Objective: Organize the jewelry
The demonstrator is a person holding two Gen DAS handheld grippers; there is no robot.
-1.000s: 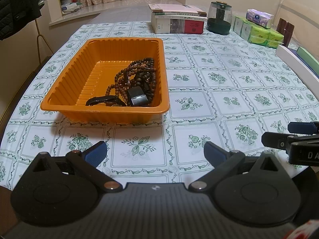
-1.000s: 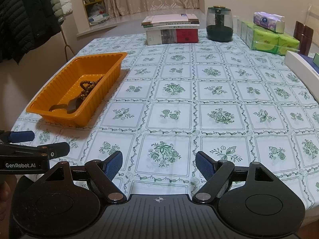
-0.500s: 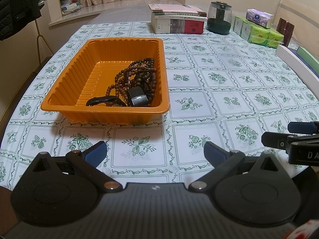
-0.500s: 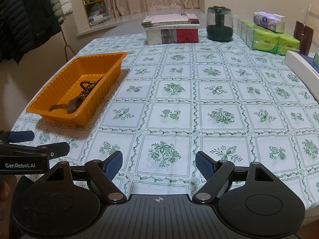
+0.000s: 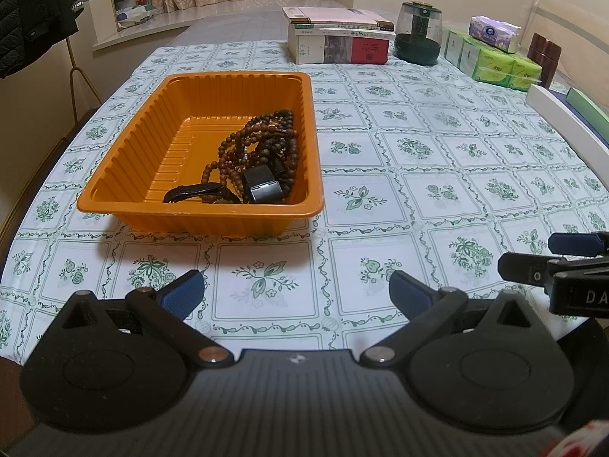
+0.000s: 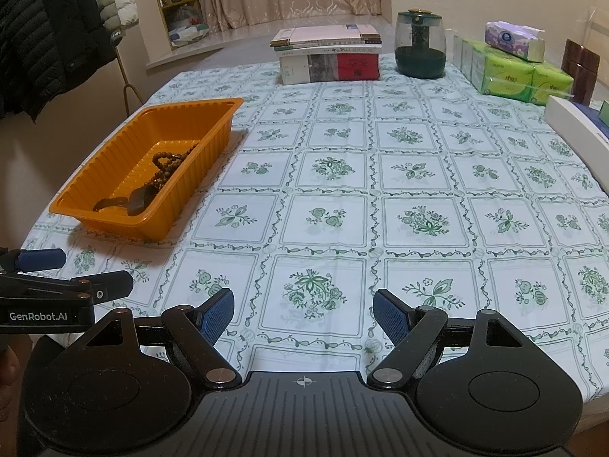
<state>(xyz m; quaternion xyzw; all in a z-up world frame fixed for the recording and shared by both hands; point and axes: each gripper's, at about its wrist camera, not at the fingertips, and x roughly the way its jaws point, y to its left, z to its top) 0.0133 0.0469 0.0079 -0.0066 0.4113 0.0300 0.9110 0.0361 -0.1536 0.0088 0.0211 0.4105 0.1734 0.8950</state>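
- We see nothing shift since a second ago.
- Left tongs and right tongs stay apart, empty.
- Beads lie in tray at eleven o'clock; sorting looks finished.

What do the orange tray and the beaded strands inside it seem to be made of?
The orange tray looks like thin moulded plastic: glossy, with ribbed walls and a rolled rim. The beaded strands look like wood, brown and dull to semi-gloss, though resin or stone cannot be ruled out.
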